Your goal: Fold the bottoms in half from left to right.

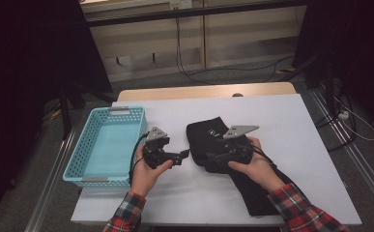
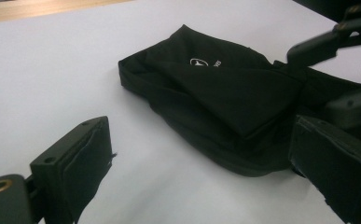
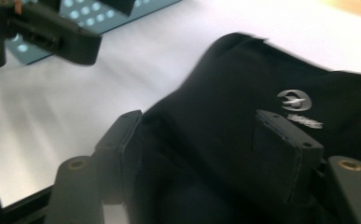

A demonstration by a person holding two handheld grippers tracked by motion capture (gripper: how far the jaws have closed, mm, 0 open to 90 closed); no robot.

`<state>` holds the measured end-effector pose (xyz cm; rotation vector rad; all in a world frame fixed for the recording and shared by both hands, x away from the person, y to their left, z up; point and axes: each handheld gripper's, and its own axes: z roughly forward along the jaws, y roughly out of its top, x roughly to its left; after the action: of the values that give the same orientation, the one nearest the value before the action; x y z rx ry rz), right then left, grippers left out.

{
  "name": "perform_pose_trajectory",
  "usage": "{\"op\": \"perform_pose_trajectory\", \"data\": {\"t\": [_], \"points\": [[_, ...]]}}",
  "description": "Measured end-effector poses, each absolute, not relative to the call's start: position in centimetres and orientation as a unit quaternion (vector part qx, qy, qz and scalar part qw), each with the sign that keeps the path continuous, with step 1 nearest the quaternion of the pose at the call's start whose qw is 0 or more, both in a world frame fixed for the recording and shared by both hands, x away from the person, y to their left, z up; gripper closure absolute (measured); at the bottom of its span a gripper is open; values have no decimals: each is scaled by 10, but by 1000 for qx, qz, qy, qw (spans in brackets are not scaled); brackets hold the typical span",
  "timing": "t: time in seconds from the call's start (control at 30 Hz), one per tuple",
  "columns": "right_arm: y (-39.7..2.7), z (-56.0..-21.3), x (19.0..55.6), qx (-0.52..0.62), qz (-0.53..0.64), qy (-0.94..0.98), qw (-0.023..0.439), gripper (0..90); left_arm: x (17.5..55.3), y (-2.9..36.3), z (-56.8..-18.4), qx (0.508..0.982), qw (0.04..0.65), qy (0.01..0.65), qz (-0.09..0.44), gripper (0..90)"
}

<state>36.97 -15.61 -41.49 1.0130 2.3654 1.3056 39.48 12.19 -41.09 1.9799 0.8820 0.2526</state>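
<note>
A white rectangular table [image 1: 291,145] with a pale wooden strip along its far edge is filling most of the high view. On its left side a light blue perforated plastic basket [image 1: 80,157] is sitting, with nothing visible inside it. Right of the basket, near the table's middle, a folded black fabric garment [image 1: 208,133] with a small white logo is lying flat; one part of it is trailing toward the near right edge, under a forearm in a red plaid sleeve [image 1: 298,208].

The right gripper [image 1: 211,157], black with a grey three-cornered plate on top, is hovering over the garment's near edge. In the right gripper view its jaws are standing moderately apart above the black cloth, gripping nothing.

The left gripper [image 1: 184,154], held by the person's left hand [image 1: 148,171], is sitting between basket and garment, pointing toward the cloth. In the left gripper view its jaws are spread wide over bare table, with the garment lying just beyond them, untouched.
</note>
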Motion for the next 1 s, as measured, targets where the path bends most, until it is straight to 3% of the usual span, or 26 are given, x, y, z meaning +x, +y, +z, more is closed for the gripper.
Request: {"op": "perform_pose_trajectory", "data": {"t": [0.07, 0.3, 0.43, 0.53, 0.6, 0.7, 0.8, 1.0], "points": [[-160, -415, 370, 350, 444, 813, 142, 359, 396, 119, -412, 807, 460, 358, 98, 64], [-148, -429, 375, 331, 415, 833, 153, 526, 397, 114, -411, 806, 464, 354, 97, 64], [-139, -437, 383, 318, 405, 844, 150, 530, 397, 116, -411, 808, 461, 354, 98, 64], [-131, -444, 383, 302, 391, 857, 144, 449, 395, 117, -411, 809, 459, 354, 96, 64], [-127, -448, 384, 299, 376, 863, 154, 478, 395, 119, -412, 807, 461, 357, 96, 64], [-127, -450, 387, 300, 373, 865, 151, 628, 394, 122, -412, 808, 458, 358, 99, 64], [-132, -449, 392, 309, 380, 859, 149, 857, 391, 122, -413, 808, 456, 360, 98, 64], [-156, -433, 405, 353, 415, 823, 160, 878, 389, 127, -413, 809, 454, 358, 101, 64]]}}
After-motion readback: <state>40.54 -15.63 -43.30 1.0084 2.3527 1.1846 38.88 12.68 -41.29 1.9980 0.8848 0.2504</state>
